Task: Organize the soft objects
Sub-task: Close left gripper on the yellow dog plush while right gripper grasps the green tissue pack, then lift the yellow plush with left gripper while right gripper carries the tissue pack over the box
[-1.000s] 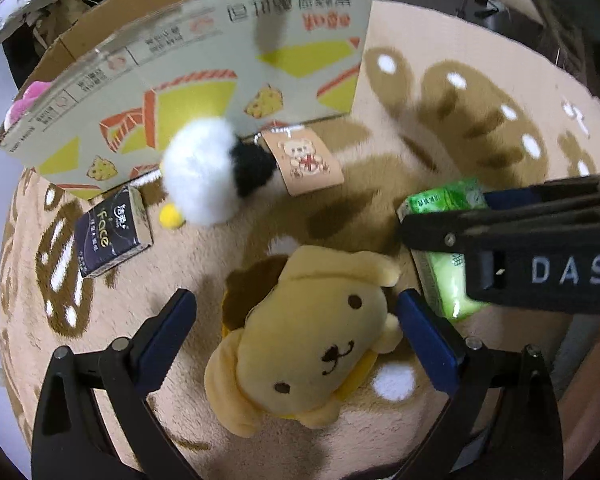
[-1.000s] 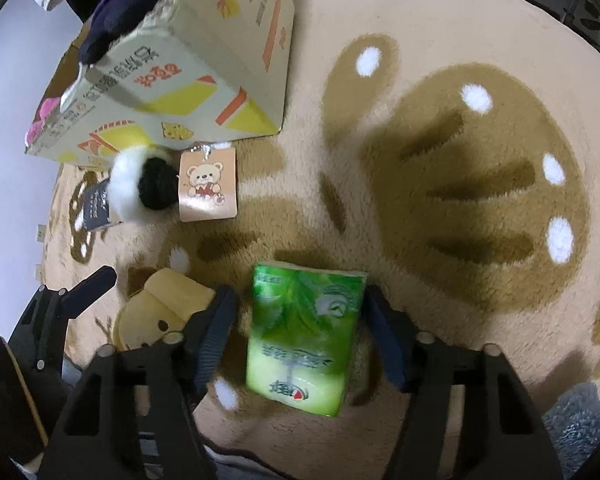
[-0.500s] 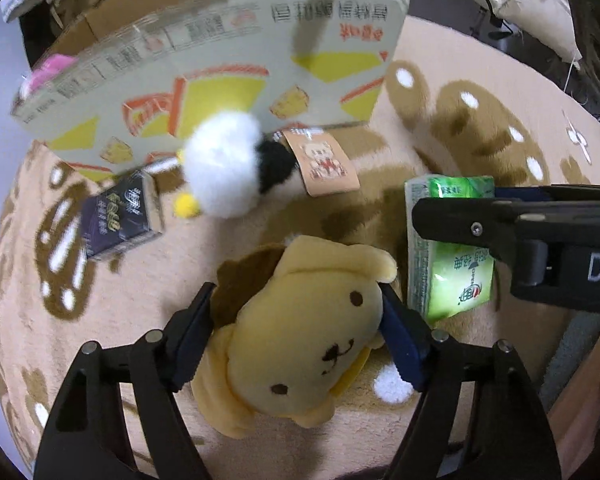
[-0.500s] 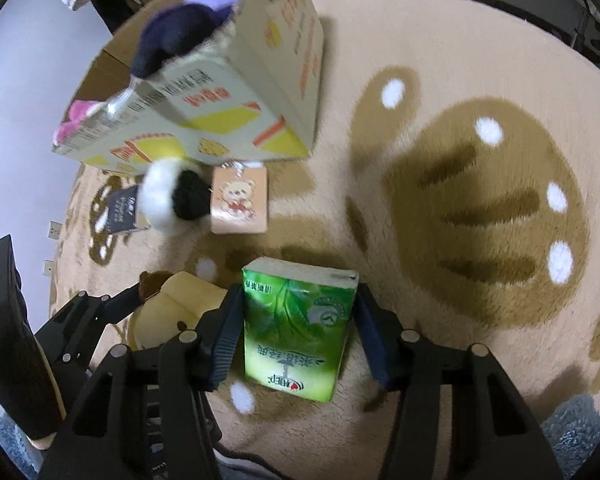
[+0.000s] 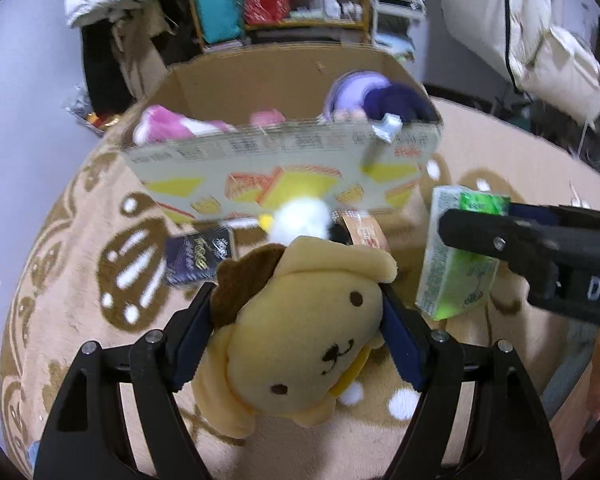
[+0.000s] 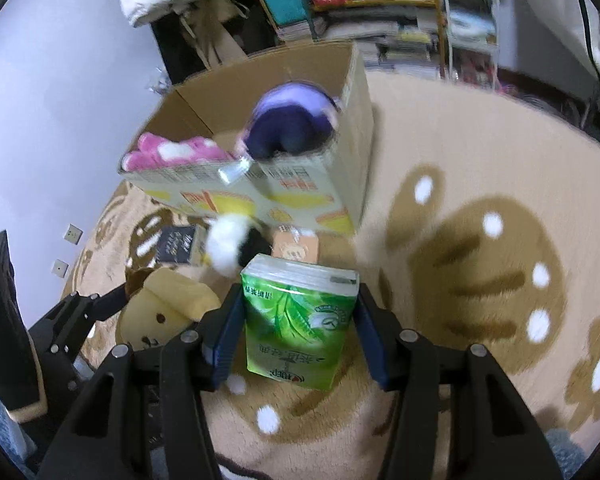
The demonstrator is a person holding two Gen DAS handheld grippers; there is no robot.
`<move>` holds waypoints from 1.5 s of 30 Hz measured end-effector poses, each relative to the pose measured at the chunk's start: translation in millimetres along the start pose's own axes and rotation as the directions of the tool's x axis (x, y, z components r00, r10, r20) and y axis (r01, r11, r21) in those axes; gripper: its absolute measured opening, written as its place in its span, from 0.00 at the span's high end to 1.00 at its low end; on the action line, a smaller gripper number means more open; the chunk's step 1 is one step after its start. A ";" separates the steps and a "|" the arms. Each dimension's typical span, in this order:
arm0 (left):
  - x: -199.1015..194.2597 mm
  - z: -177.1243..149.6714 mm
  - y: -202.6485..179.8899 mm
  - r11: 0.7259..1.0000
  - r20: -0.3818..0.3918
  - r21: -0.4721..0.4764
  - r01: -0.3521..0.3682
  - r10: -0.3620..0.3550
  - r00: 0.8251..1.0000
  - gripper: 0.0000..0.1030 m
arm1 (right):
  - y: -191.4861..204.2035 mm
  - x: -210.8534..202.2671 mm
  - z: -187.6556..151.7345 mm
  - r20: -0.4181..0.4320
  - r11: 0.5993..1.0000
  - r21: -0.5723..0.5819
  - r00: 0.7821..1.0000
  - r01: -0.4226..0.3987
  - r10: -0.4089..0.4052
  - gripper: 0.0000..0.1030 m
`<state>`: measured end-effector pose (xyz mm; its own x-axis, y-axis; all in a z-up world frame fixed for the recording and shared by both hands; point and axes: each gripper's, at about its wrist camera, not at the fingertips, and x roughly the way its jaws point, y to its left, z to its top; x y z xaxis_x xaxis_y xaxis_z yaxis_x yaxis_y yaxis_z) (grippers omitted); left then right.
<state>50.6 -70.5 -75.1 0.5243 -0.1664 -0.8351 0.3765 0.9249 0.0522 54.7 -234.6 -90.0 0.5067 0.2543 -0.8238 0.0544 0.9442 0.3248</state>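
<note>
My left gripper [image 5: 298, 332] is shut on a yellow plush dog [image 5: 300, 340] and holds it above the rug. My right gripper [image 6: 298, 334] is shut on a green tissue pack [image 6: 300, 324], also lifted; it shows in the left wrist view [image 5: 456, 256] too. The plush dog shows at lower left in the right wrist view [image 6: 160, 312]. An open cardboard box [image 5: 284, 168] stands ahead with a pink plush [image 5: 164, 128] and a purple plush [image 5: 376, 98] inside. A white and black plush ball [image 5: 304, 220] lies in front of the box.
A dark tissue pack [image 5: 198, 256] and an orange bear tag [image 6: 296, 248] lie on the beige rug [image 6: 480, 200] near the box. Cluttered shelves [image 6: 380, 12] and bags stand behind the box. A dark block [image 6: 0, 320] is at far left.
Both grippers closed on their objects and lifted them off the rug. Both cameras have tilted up and moved toward the box, whose inside now shows.
</note>
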 end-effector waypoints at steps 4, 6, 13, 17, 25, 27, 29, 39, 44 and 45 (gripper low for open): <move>-11.7 9.5 6.2 1.000 0.048 -0.016 -0.018 0.019 0.999 0.25 | 10.6 -19.9 5.1 0.084 0.998 -0.055 0.996 0.021 -0.016 0.45; -21.8 13.1 10.2 0.999 0.085 -0.024 -0.024 0.026 0.996 0.25 | 13.0 -31.1 7.0 0.127 0.997 -0.068 0.992 0.022 -0.013 0.45; -68.8 30.7 27.5 0.997 0.253 -0.057 -0.044 0.057 0.966 0.25 | 25.4 -73.0 12.0 0.321 0.993 -0.115 0.947 0.026 0.013 0.45; -87.9 45.6 38.4 0.997 0.335 -0.066 -0.048 0.067 0.940 0.25 | 35.5 -90.6 17.5 0.420 0.989 -0.141 0.907 0.036 0.027 0.45; -105.3 80.3 51.4 0.995 0.437 -0.066 -0.077 0.099 0.894 0.25 | 52.8 -98.2 36.3 0.503 0.983 -0.179 0.863 0.049 0.048 0.45; -107.1 87.6 52.0 0.995 0.453 -0.062 -0.080 0.100 0.886 0.25 | 55.6 -98.2 42.1 0.517 0.981 -0.187 0.855 0.051 0.054 0.45; -108.7 94.6 52.4 0.994 0.471 -0.056 -0.097 0.113 0.875 0.25 | 57.6 -99.2 46.1 0.527 0.980 -0.192 0.848 0.054 0.057 0.45; -103.8 116.2 62.1 0.994 0.472 -0.058 -0.091 0.108 0.875 0.25 | 55.5 -98.6 71.3 0.571 0.978 -0.197 0.819 0.074 0.053 0.45; -97.1 119.9 65.9 0.994 0.467 -0.060 -0.094 0.111 0.877 0.25 | 52.7 -95.8 77.3 0.564 0.977 -0.200 0.824 0.072 0.055 0.45; -95.1 120.5 66.3 0.994 0.464 -0.061 -0.095 0.113 0.879 0.25 | 51.4 -94.3 79.0 0.563 0.977 -0.199 0.825 0.070 0.055 0.45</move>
<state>117.8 -34.5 73.8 0.8576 -0.2002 -0.4737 0.2773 0.9558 0.0980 77.6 -226.6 41.0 0.9052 0.1440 -0.3997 -0.0826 0.9825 0.1669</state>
